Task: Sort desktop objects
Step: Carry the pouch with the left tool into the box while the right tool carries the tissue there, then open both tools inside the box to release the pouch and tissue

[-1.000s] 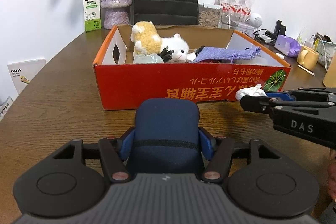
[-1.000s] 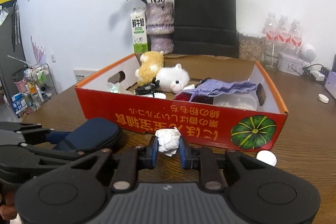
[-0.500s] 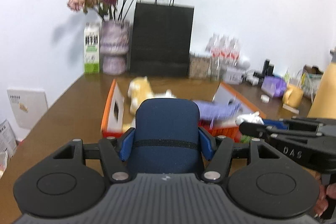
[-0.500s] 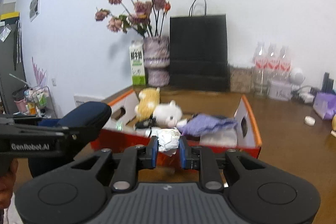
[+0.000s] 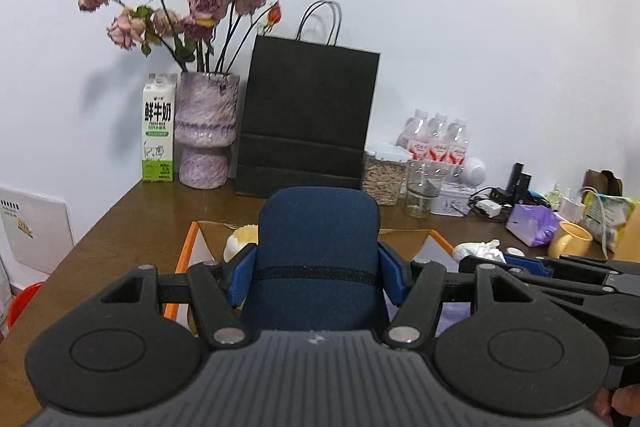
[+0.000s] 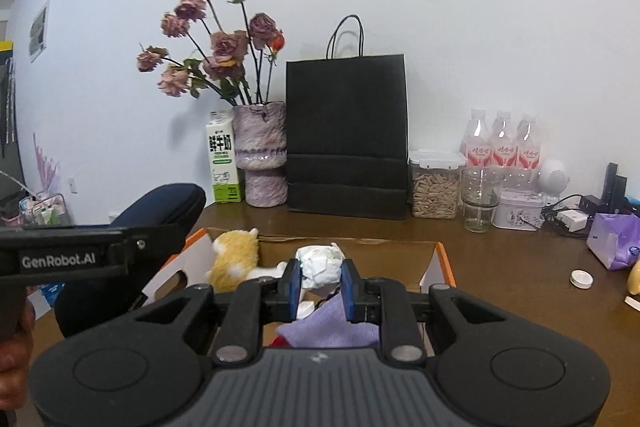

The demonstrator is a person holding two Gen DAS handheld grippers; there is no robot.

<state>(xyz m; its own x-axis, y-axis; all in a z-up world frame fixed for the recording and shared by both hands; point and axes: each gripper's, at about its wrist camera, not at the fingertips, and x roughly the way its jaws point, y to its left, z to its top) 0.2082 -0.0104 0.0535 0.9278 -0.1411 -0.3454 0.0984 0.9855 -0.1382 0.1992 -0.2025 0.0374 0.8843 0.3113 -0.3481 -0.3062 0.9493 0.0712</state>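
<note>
My left gripper [image 5: 318,277] is shut on a dark blue zip case [image 5: 318,247], held in the air above the near side of the orange cardboard box [image 5: 192,239]. In the right wrist view the same blue case [image 6: 168,207] juts in at the left. My right gripper [image 6: 320,281] is shut on a crumpled white paper ball [image 6: 320,263], lifted over the box [image 6: 444,259]. Inside the box lie a yellow plush toy [image 6: 236,259] and a purple cloth [image 6: 332,327]. The left wrist view catches the right gripper's paper ball [image 5: 478,251] at the right.
At the back of the wooden table [image 6: 500,267] stand a black paper bag [image 6: 348,139], a purple vase of dried roses [image 6: 264,155], a milk carton [image 6: 224,163], a jar of seeds [image 6: 436,187], a glass [image 6: 478,203], bottles [image 6: 502,143]. A white cap [image 6: 581,279], purple pack [image 6: 616,243], yellow mug [image 5: 570,245] lie right.
Both grippers have risen from table level in front of the box to above its rim, each carrying its object. The box now sits low in both views.
</note>
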